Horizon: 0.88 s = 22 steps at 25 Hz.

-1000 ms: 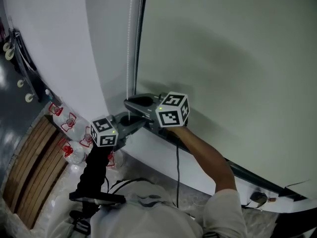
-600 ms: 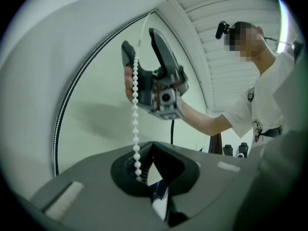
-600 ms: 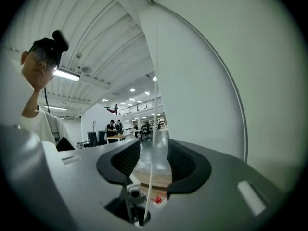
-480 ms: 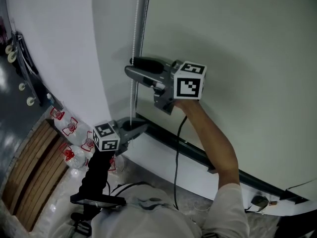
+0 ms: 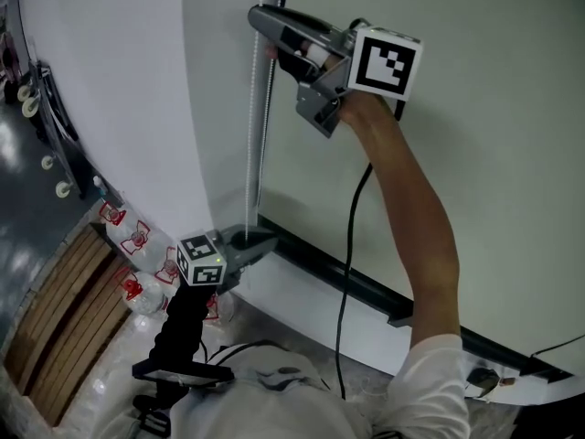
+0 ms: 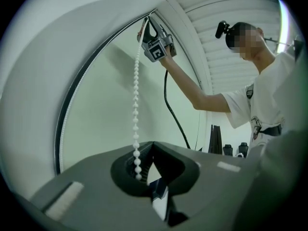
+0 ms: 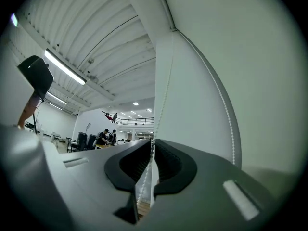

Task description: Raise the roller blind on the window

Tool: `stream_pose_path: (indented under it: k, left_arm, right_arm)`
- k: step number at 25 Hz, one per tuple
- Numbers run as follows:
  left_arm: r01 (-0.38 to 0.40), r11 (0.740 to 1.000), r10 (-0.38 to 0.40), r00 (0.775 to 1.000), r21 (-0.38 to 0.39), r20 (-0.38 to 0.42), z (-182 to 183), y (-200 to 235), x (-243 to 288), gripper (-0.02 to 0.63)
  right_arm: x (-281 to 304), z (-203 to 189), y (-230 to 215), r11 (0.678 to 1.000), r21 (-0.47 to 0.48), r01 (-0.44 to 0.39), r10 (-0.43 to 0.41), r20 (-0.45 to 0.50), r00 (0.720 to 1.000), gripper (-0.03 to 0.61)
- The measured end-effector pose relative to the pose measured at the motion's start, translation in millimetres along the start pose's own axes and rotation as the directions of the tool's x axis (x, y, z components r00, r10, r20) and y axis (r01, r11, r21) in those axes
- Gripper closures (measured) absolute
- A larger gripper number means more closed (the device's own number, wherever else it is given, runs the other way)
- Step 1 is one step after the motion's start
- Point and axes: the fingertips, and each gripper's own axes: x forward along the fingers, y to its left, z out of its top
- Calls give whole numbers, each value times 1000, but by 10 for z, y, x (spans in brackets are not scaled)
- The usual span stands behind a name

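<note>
**A:** What does the head view show?
**B:** The right gripper (image 5: 259, 14) is high up at the edge of the roller blind (image 5: 484, 108), with its tips at the bead chain (image 5: 260, 135). The left gripper (image 5: 267, 240) is low down at the chain's bottom end, just above the dark frame (image 5: 347, 280).
**A:** And the left gripper view?
**B:** Its jaws are together, clamped on the chain, which runs straight up to the right gripper.
**A:** And the right gripper view?
**B:** Its jaws have just been closing. They pinch the chain, which passes between the tips and climbs beside the blind.

Pale roller blind (image 5: 457, 108) lowered flat, dark bottom bar (image 5: 329, 268) low, white bead chain (image 5: 259, 135) vertical along its left edge, pinched low in my left gripper (image 5: 267, 240), jaws of my right gripper (image 5: 256, 15) just closing on it high
</note>
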Motion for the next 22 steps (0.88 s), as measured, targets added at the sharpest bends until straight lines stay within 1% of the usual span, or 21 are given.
stream_pose_path:
  k: [1,5,9,12,14,16,22]
  left_arm:
    - [-1,1000,1,1000,0,-1,3,2,-2,615]
    - [0,1000,0,1000,-1,-7,-33,6,-12,615]
    - [3,1000,-3,1000,-2,-7,-137,-2,-40,614]
    - [5,1000,-6,1000,-5,-4,-37,-1,-27,615]
    - [4,1000,-4,1000,-6,-1,29,0,-14,614]
    - [1,1000,-1,1000,-3,0,30,6,-12,614]
    - [3,1000,-3,1000,7,9,18,23,-31,614]
  right_arm:
    - [9,11,-1,1000,3,4,-4,-2,1000,565]
    - [-8,-26,39,999,41,-10,9,11,1000,571]
    - [-41,-138,114,999,43,-16,15,14,1000,572]
    - [-39,-119,157,999,42,-19,19,14,1000,574]
    - [-54,-185,176,999,43,-20,20,-1,1000,574]
    - [-104,-373,186,998,55,-11,12,-21,1000,574]
    - [-253,-1112,250,996,84,19,-11,-95,995,574]
